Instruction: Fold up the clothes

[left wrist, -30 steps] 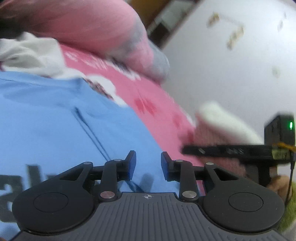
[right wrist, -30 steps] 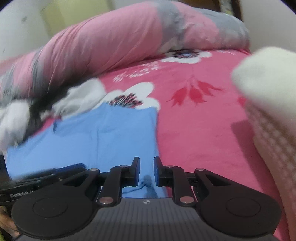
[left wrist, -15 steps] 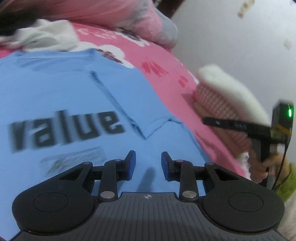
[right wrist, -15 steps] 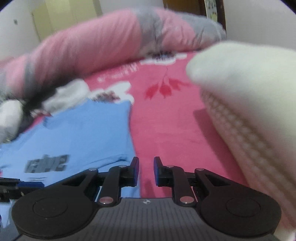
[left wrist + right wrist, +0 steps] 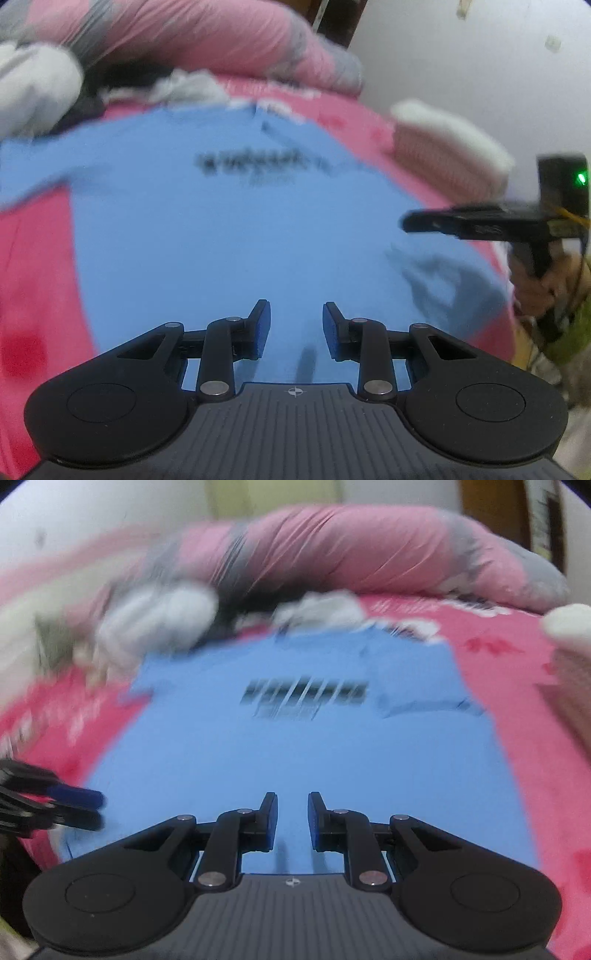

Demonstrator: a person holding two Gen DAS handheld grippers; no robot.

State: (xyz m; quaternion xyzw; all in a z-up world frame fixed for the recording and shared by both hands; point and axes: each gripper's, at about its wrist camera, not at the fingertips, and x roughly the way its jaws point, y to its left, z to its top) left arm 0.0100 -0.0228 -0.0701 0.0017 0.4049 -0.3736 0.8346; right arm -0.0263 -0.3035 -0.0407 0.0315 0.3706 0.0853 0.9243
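- Two grippers are hanging over a blue T-shirt (image 5: pixel 229 236) that is lying spread, print side up, on the pink floral bedspread (image 5: pixel 524 760), with its near hem toward the cameras.
- Both views are blurring, so the dark print (image 5: pixel 306 696) on the chest is not readable.
- Between the fingers of the left gripper (image 5: pixel 295 326) a gap is showing, with only shirt fabric visible beyond it and nothing pinched; it is released and empty.
- On the right gripper (image 5: pixel 292 821) the gap is narrower, yet nothing is sitting between the pads, so it is empty too.
- One sleeve, on the right side in the right wrist view, is looking already turned in over the body (image 5: pixel 424 701); the opposite sleeve (image 5: pixel 37 173) is lying flat, stretched outward.
- Judging by this, the person is lining up at the hem end for a fresh grab rather than carrying any cloth.
- Next, each gripper is probably needing to drop to the hem, one toward each corner, and close on the fabric edge.
- Beyond the collar, a pile of white and dark clothes (image 5: pixel 166 616) and a rolled pink quilt (image 5: pixel 351 557) are waiting.
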